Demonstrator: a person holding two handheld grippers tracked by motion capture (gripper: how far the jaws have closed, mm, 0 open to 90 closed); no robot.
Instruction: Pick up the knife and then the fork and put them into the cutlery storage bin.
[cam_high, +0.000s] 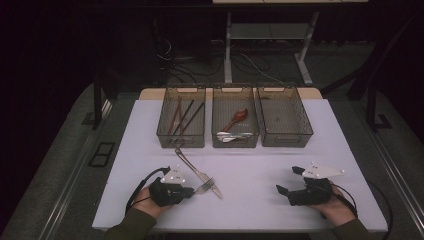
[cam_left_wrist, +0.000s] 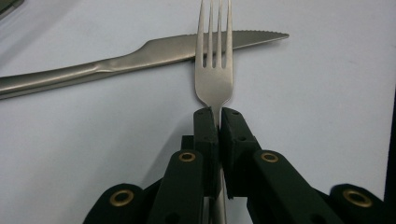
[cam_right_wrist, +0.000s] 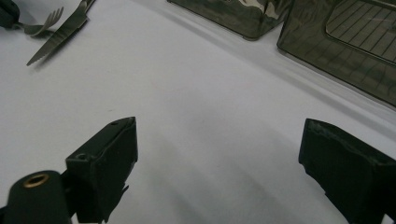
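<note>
My left gripper (cam_high: 189, 191) is shut on the handle of a silver fork (cam_high: 206, 186) at the table's front left. In the left gripper view the pads (cam_left_wrist: 206, 128) pinch the fork (cam_left_wrist: 214, 79) just below its head, and its tines cross over the serrated blade of a silver knife (cam_left_wrist: 140, 56). The knife (cam_high: 197, 172) lies diagonally on the white table (cam_high: 260, 160), handle toward the bins. At the front right my right gripper (cam_high: 287, 180) rests with its jaws wide apart and nothing between them. In its own view the right gripper (cam_right_wrist: 219, 135) faces bare table, with the fork (cam_right_wrist: 44, 23) and knife (cam_right_wrist: 60, 32) far off.
Three dark mesh bins stand in a row at the back. The left bin (cam_high: 181, 142) holds chopsticks (cam_high: 182, 115). The middle bin (cam_high: 235, 144) holds a red spoon (cam_high: 236, 119) and a silver one. The right bin (cam_high: 286, 142) has nothing in it. The floor behind is dark.
</note>
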